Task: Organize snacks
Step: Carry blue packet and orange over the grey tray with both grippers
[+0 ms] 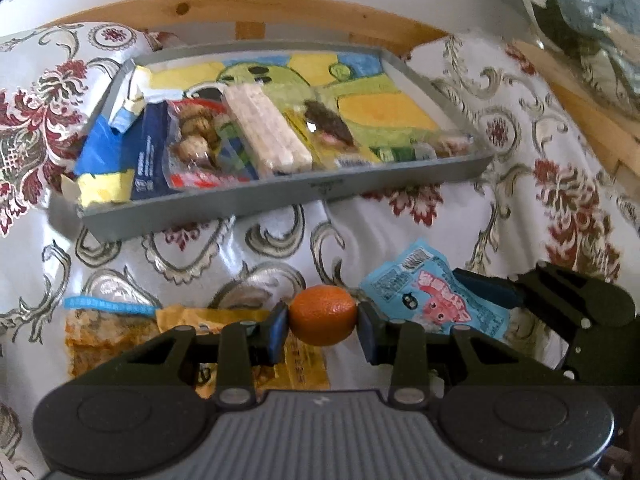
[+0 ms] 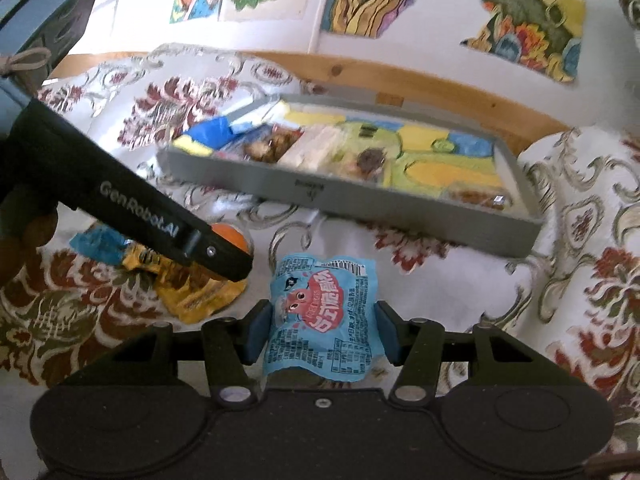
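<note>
My left gripper (image 1: pixel 323 326) is shut on a small orange (image 1: pixel 322 314), held just above the patterned cloth; the same orange (image 2: pixel 232 236) peeks out behind the left gripper's finger in the right wrist view. My right gripper (image 2: pixel 320 330) is shut on a light blue snack packet (image 2: pixel 320 320) with a pink cartoon print, and that packet (image 1: pixel 432 300) lies to the right of the orange. Ahead stands a grey tray (image 1: pixel 280 196) holding several snacks, among them a white wafer bar (image 1: pixel 266 128) and a clear bag of round biscuits (image 1: pixel 196 136).
A yellow-orange snack packet (image 1: pixel 240 344) and a crumbly snack with a blue strip (image 1: pixel 104 328) lie on the cloth under my left gripper. A wooden rail (image 1: pixel 240 12) runs behind the tray. The tray's right half (image 1: pixel 384 108) shows its painted bottom.
</note>
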`<state>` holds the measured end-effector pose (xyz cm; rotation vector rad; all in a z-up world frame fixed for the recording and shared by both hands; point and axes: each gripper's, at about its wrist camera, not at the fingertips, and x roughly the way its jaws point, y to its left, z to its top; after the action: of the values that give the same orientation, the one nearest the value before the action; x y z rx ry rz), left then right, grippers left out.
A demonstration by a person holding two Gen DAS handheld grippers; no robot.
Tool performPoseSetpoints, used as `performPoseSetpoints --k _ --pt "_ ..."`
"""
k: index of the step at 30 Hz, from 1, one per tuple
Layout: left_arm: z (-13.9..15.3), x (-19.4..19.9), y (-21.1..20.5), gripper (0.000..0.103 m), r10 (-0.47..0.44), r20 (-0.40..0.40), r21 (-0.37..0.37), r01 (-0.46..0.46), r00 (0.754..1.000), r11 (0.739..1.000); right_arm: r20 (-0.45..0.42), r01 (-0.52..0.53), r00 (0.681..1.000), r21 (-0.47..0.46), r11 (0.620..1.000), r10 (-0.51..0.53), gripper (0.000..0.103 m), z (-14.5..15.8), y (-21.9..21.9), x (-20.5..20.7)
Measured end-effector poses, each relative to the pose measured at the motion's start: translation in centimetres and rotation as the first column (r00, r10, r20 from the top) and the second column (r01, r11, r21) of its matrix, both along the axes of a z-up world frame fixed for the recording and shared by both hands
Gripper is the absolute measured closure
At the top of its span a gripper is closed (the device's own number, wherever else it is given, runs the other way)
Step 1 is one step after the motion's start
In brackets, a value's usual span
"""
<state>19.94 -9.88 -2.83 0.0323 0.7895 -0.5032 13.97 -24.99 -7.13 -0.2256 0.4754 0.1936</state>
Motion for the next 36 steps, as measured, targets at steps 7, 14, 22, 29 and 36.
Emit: performPoseSetpoints --k 7,14,22,29,36 --pt "2.2 1.3 1.5 0.062 0.056 0.063 -0.061 -0.052 0.996 0.997 0.092 0.039 0.995 0.009 0.999 -0.040 0.046 1.0 -0.6 -0.1" --pt "3.9 3.3 2.7 0.062 0.110 0.142 -0.100 -0.096 0.984 0.990 0.178 0.063 0.981 0.078 0.995 -0.076 0.046 3.2 -0.9 0.6" --pt "4.3 5.8 2.7 0.062 0.126 0.188 -0.116 -0.105 0.974 0.988 0.220 0.065 0.971 0.113 0.991 -0.089 0.045 5.6 -0.4 4.1" --pt "3.4 7.5 3.7 0.062 0.162 0.157 -0.139 -0.140 0.974 0.980 0.162 0.095 0.978 0.205 0.974 -0.129 0.045 5.6 -0.2 7.5" --pt "2.9 8.9 3.8 0.062 0.143 0.160 -0.132 -0.122 0.977 0.984 0.139 0.111 0.980 0.226 0.968 -0.145 0.044 5.4 -0.2 10.0"
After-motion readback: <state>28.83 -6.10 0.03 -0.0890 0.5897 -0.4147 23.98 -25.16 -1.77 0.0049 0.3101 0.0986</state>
